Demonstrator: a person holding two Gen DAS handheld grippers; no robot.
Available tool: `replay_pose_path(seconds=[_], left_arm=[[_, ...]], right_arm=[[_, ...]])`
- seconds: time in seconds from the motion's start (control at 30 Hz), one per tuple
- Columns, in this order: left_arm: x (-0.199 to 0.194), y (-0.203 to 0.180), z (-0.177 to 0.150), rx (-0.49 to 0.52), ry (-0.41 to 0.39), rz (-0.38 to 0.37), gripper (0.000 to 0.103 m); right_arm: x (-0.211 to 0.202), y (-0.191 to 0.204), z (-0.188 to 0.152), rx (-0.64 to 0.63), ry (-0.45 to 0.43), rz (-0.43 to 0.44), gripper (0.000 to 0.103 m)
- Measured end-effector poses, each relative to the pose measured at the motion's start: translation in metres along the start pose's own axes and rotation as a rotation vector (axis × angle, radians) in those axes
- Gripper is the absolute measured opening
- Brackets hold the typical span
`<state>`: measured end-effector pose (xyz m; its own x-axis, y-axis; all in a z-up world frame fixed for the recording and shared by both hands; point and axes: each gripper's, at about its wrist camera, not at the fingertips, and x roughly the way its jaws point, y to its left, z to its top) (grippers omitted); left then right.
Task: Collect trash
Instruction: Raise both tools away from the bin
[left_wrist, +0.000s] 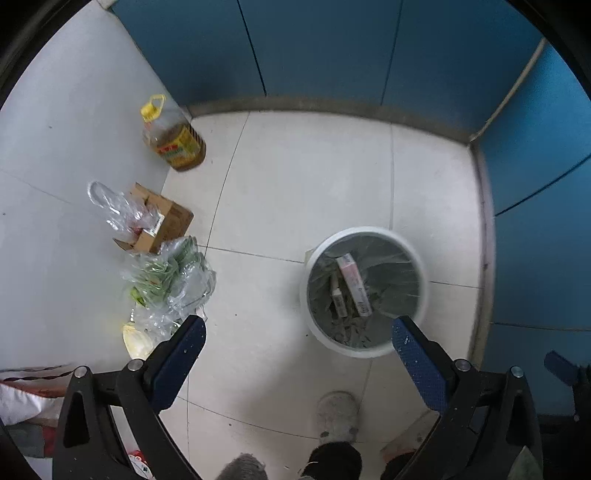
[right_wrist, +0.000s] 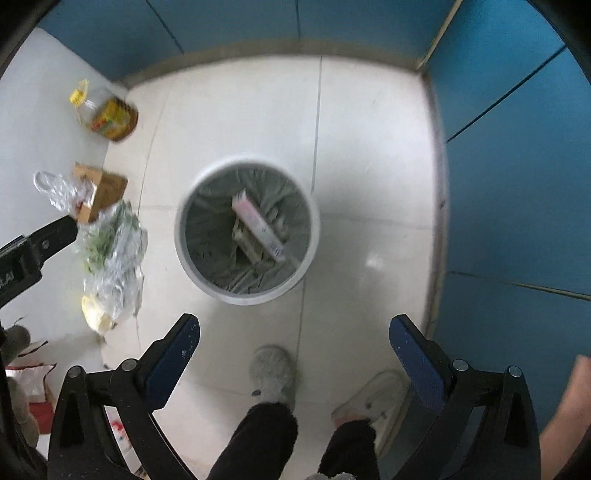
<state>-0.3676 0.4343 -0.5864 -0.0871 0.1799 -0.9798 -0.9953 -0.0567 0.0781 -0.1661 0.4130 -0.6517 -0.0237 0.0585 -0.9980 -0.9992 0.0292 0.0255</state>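
White round plastic bin (right_wrist: 246, 230) with grey liner stands on tile floor (right_wrist: 369, 147), already holding a pink-white long carton (right_wrist: 258, 225) leaning on the liner, long axis from far rim down toward me. My left tool (left_wrist: 297, 332) and right tool (right_wrist: 294, 328) both spread wide, empty. Left of bin: clear crumpled bags of greens (left_wrist: 170, 280), brown cardboard box (left_wrist: 162, 221), yellow-capped oil jug (left_wrist: 173, 136). Risk, I'd guess: thin bag tears or slips, spilling greens.

A round white trash bin (right_wrist: 246, 230) with a grey liner stands upright on the tiled floor. Inside, a long pink-and-white box (right_wrist: 258, 225) leans tilted, beside a smaller carton (left_wrist: 338, 297) and crumpled scraps.
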Motion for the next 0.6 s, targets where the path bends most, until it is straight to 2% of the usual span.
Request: replay_pose_path(seconds=[0.1,0.23,0.43,0.6], left_arm=[[-0.053,0.000,-0.015,0.019,-0.036,0.000,0.103],[-0.129,0.007,-0.035,0.007,-0.069,-0.047,0.103],[-0.224,0.009,-0.054,0.013,-0.138,-0.070,0.103],[-0.291,0.011,-0.071,0.023,-0.186,-0.094,0.103]], right_arm=[[-0.058,-0.002,-0.011,0.001,-0.066,-0.013,0.103],[-0.143,-0.004,-0.032,-0.007,-0.146,-0.016,0.103],[-0.258,-0.008,-0.067,-0.002,-0.229,0.001,0.103],[-0.331,-0.005,-0.095,-0.004,-0.285,0.030,0.103]])
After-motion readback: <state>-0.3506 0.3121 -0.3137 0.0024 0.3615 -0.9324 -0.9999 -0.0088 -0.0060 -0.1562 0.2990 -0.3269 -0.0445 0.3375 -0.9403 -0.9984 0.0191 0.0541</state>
